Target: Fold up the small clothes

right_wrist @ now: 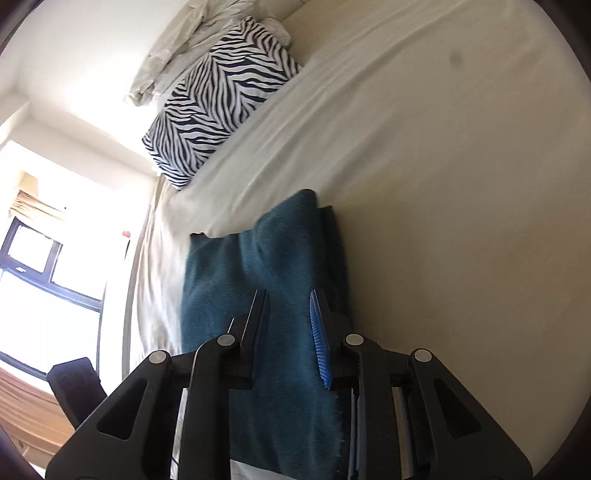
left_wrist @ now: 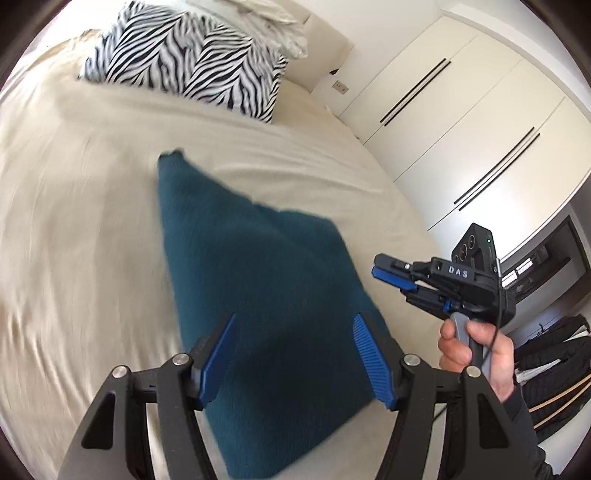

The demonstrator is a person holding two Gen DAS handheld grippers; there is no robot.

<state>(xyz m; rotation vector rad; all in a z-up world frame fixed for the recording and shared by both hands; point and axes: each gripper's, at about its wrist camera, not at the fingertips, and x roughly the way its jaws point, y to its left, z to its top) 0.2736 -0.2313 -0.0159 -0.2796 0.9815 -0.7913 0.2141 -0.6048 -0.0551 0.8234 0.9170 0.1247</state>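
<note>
A teal knitted cloth (left_wrist: 258, 295) lies folded on the cream bed sheet (left_wrist: 74, 221). My left gripper (left_wrist: 293, 325) is open and empty, hovering above the cloth's near part. My right gripper (left_wrist: 384, 275) shows at the right of the left wrist view, held in a hand above the cloth's right edge. In the right wrist view the right gripper (right_wrist: 288, 299) is open and empty, with the teal cloth (right_wrist: 258, 266) below and between its fingers. I cannot tell whether either gripper touches the cloth.
A zebra-print pillow (left_wrist: 192, 59) and crumpled white bedding (left_wrist: 273, 22) lie at the head of the bed. White wardrobe doors (left_wrist: 461, 129) stand to the right. A window (right_wrist: 44, 258) is on the other side of the bed.
</note>
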